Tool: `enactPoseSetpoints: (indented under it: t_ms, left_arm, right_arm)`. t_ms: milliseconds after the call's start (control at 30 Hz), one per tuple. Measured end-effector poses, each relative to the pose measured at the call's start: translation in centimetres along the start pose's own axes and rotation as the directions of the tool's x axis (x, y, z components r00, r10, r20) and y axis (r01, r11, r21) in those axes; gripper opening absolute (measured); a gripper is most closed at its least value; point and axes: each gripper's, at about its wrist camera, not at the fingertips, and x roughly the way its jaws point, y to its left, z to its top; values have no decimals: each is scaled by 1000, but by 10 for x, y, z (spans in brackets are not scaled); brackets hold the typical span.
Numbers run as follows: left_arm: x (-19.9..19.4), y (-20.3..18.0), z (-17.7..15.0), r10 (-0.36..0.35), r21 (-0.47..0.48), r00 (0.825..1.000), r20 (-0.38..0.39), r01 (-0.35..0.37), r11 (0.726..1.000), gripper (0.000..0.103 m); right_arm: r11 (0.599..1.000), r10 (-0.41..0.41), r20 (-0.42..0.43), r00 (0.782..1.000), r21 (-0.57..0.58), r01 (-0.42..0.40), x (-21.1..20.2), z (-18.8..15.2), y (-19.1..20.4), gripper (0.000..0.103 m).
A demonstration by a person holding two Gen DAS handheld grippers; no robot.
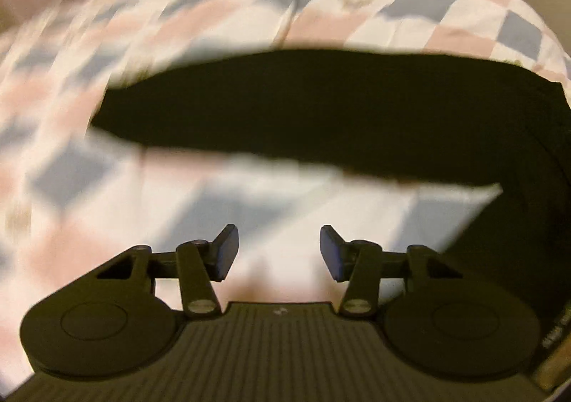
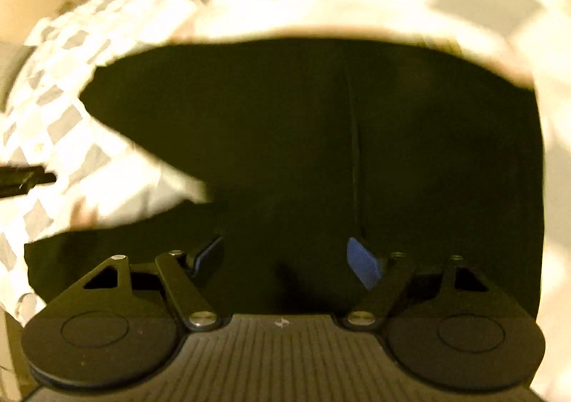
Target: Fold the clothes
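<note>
garment: one black garment (image 1: 321, 116) lying on the checked bedspread (image 1: 214, 9), blurred, fold state unclear
long axis: runs left-right across my left view; fills most of my right view (image 2: 321, 152)
left gripper (image 1: 278, 252): jaws parted, nothing between them, over bare bedspread, cloth edge ahead and off to my right
right gripper (image 2: 285, 259): jaws spread wide, empty, right above the black cloth
nearer: right gripper
seam: one dark vertical line (image 2: 354, 152) ahead of my right jaws
count: 1 garment, 2 grippers, 1 bedspread
</note>
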Motion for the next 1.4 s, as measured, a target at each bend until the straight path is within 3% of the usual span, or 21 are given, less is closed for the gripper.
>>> enactPoseSetpoints:
  t_ms: [167, 367, 533, 767, 833, 900, 933, 967, 1000, 1067, 1100, 1200, 1300, 1400]
  left_arm:
    - [62, 25, 81, -60, 271, 997, 47, 45, 962, 50]
    - [130, 59, 127, -65, 447, 998, 18, 50, 893, 46]
    - [183, 85, 158, -68, 561, 997, -19, 67, 825, 46]
    - [236, 100, 162, -86, 614, 988, -128, 147, 776, 51]
    - [241, 98, 160, -94, 619, 985, -145, 164, 768, 42]
    - [241, 92, 157, -99, 643, 982, -160, 180, 745, 23]
    - [239, 87, 152, -85, 668, 985, -153, 167, 725, 11]
    - [236, 81, 145, -53, 706, 991, -125, 127, 697, 3]
    - [233, 75, 137, -23, 741, 995, -96, 86, 666, 1]
    - [226, 64, 123, 30, 789, 999, -30, 5, 614, 1]
    - [218, 64, 118, 45, 776, 999, 12, -38, 629, 1]
    - [181, 70, 100, 82, 677, 985, 152, -164, 718, 1]
    - [123, 81, 68, 113, 501, 957, 266, -238, 832, 2]
    - [58, 78, 7, 151, 351, 930, 335, -272, 896, 2]
  right_arm:
    - [987, -14, 45, 999, -159, 21, 38, 90, -13, 78]
    - [952, -24, 59, 998, -304, 41, 81, 158, -20, 74]
    - [920, -2, 50, 999, -392, 22, 107, 184, -22, 74]
    - [889, -35, -91, 995, -457, -11, 156, 195, -31, 78]
    - [886, -54, -147, 988, -464, -20, 170, 194, -34, 78]
    - [870, -81, -158, 984, -494, -8, 175, 190, -31, 61]
    - [864, -91, -162, 983, -504, -3, 176, 188, -28, 35]
    - [864, -91, -166, 982, -504, -5, 174, 186, -27, 19]
    - [860, -105, -161, 981, -511, 9, 172, 184, -24, 2]
    - [840, -149, -96, 984, -537, 75, 159, 178, -17, 2]
    - [831, -164, -52, 985, -546, 109, 150, 173, -12, 2]
    - [788, -218, 131, 967, -562, 253, 113, 145, 12, 2]
    - [705, -266, 320, 909, -579, 410, 72, 100, 47, 2]
    - [629, -289, 459, 840, -570, 528, 32, 33, 88, 2]
